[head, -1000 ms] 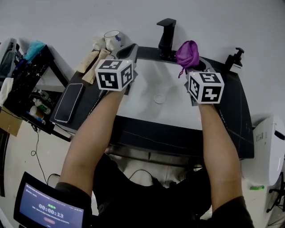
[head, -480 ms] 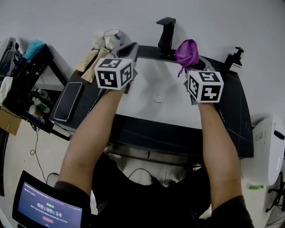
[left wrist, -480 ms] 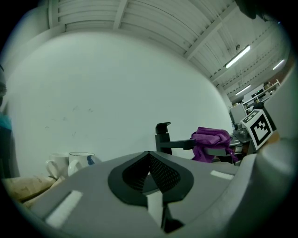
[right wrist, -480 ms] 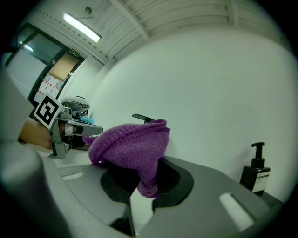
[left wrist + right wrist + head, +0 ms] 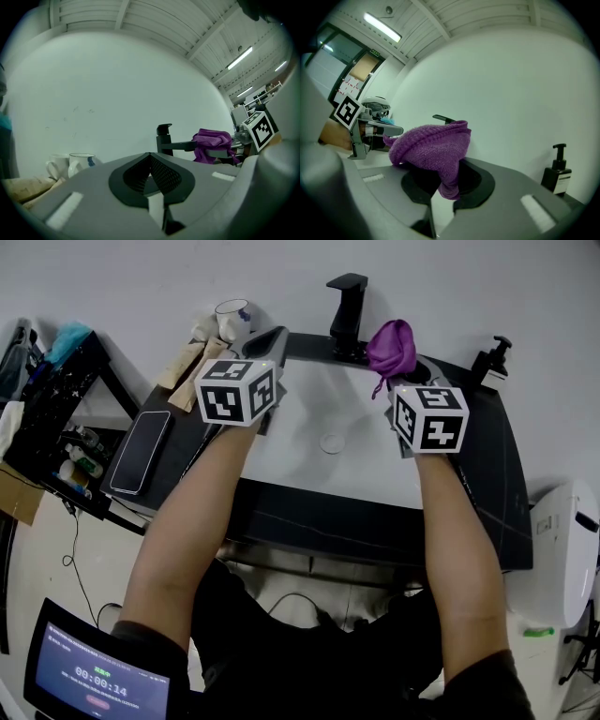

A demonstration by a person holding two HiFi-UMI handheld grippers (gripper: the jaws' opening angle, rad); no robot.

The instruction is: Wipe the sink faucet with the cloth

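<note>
A black faucet [image 5: 348, 311] stands at the back of the white sink [image 5: 305, 442]. My right gripper [image 5: 412, 369] is shut on a bunched purple cloth [image 5: 393, 347], held just right of the faucet and apart from it. In the right gripper view the cloth [image 5: 433, 149] drapes over the jaws and hides most of the faucet [image 5: 443, 119]. My left gripper [image 5: 271, 337] hovers over the sink's back left corner, left of the faucet. Its jaws meet with nothing between them [image 5: 150, 160]. From there the faucet [image 5: 164, 139] and cloth [image 5: 213, 142] show to the right.
A soap dispenser [image 5: 494, 360] stands on the dark counter [image 5: 492, 465] at the back right. Mugs [image 5: 232, 318] and brown packets [image 5: 186, 371] sit at the back left, with a phone [image 5: 131, 452] on the counter's left end. A cluttered rack [image 5: 52, 418] is further left.
Both grippers and the cloth have edged slightly up and left in the head view, toward the faucet. Neither grip has changed.
</note>
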